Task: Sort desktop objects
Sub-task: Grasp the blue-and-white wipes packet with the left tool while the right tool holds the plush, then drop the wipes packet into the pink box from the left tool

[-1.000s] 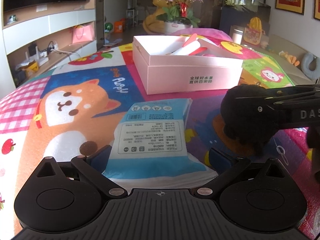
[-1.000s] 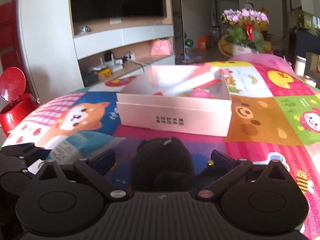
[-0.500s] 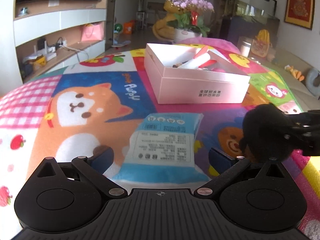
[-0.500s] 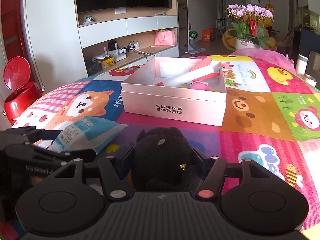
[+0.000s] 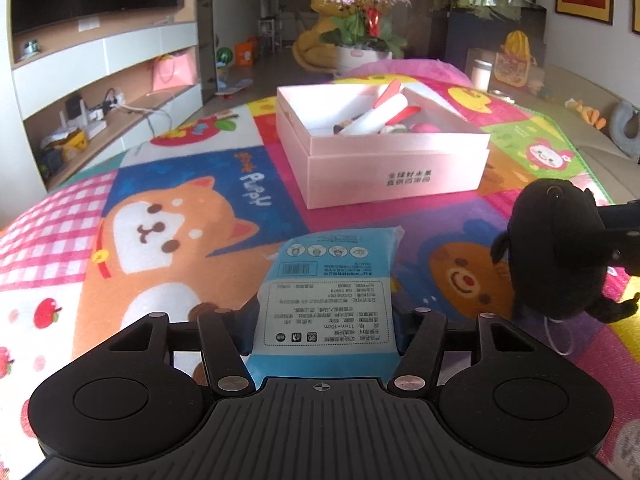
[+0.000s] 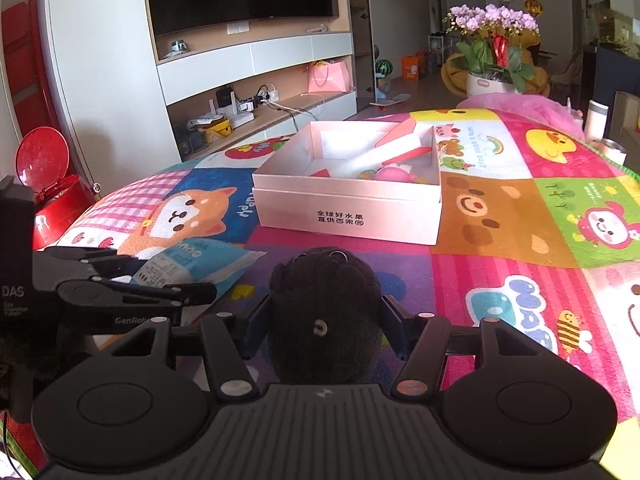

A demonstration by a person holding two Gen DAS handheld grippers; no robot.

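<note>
Matt pink cardboard on the box [image 5: 384, 160], smooth, with printed characters. Glossy blue-and-white plastic film on the tissue pack [image 5: 326, 300], slightly crinkled. Fuzzy black plush on the toy [image 6: 324, 312], dull, with a small shiny bead. Soft printed fabric on the mat [image 6: 520, 272], short nap, bright colours. Matt black plastic on the left claw [image 5: 324, 332], ribbed housing, small metal pivot pins

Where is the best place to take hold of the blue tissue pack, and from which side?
Grip the blue tissue pack across its narrow width at the near end, coming from the near side along its length. It lies flat on the mat, long axis pointing toward the pink box. The left gripper is closing on those two long edges.
</note>
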